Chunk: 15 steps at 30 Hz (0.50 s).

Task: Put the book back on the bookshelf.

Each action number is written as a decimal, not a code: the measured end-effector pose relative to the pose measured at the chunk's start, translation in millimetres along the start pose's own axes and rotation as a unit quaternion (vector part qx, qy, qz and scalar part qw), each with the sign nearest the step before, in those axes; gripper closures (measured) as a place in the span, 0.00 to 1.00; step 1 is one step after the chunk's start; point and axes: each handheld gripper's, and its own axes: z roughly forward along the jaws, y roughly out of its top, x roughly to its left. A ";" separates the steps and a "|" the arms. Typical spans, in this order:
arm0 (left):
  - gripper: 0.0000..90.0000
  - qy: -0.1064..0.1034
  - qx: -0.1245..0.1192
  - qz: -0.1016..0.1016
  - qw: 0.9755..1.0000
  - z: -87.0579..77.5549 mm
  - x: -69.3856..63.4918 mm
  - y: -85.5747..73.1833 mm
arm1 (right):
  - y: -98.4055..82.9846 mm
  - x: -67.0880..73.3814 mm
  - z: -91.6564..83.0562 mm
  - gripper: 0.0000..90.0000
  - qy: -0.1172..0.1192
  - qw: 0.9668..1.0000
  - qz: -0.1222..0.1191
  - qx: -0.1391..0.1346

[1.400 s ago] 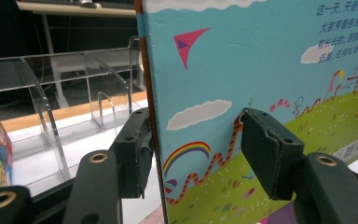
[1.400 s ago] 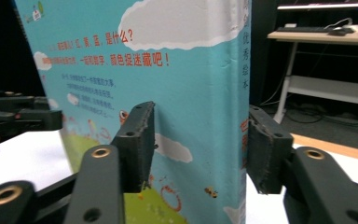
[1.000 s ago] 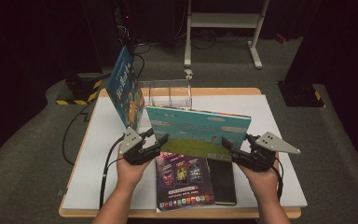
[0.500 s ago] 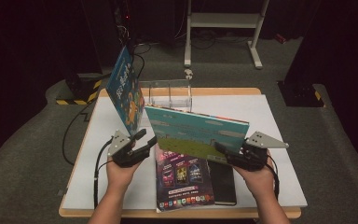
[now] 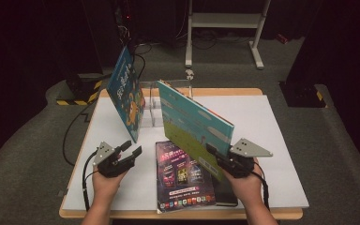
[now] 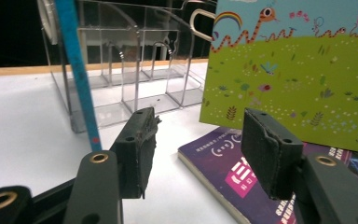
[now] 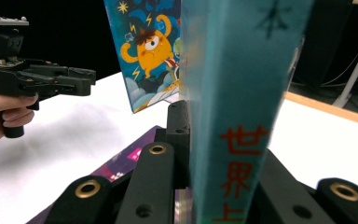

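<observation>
My right gripper point(image 5: 215, 157) is shut on the near spine edge of a green and teal picture book point(image 5: 192, 123); its jaws have just been closing on it. The book stands on edge, tilted, its far end toward the clear rack point(image 5: 153, 107). In the right gripper view the spine point(image 7: 237, 84) sits pinched between the jaws. My left gripper point(image 5: 130, 151) hovers open and empty left of the purple book point(image 5: 183, 180) lying flat on the table. From the left gripper view, the picture book's cover point(image 6: 298, 79) is ahead at the right.
A blue book with an orange monster point(image 5: 126, 96) leans upright at the rack's left side. A black book point(image 5: 227, 197) lies under the purple one. The white table top point(image 5: 272, 136) has a wooden rim. A white stand is on the floor behind.
My left gripper let go of the picture book and moved left and down. My right gripper closed on the book, which swung from broadside to pointing toward the rack.
</observation>
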 end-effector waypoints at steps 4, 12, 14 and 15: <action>0.50 -0.001 -0.003 -0.002 1.000 -1.8 1.5 -0.5 | 5.0 8.6 17.9 0.90 -0.010 1.000 -0.003 0.001; 0.51 -0.001 -0.005 -0.010 1.000 -4.4 4.3 -0.7 | 15.1 18.0 48.7 0.90 -0.017 1.000 -0.002 0.010; 0.51 -0.004 -0.007 -0.012 1.000 -5.3 3.8 -0.4 | 17.2 22.7 56.6 0.90 -0.021 1.000 -0.005 0.014; 0.51 -0.006 -0.008 -0.013 1.000 -5.3 3.3 -0.2 | 16.9 23.2 56.8 0.90 -0.021 1.000 -0.004 0.014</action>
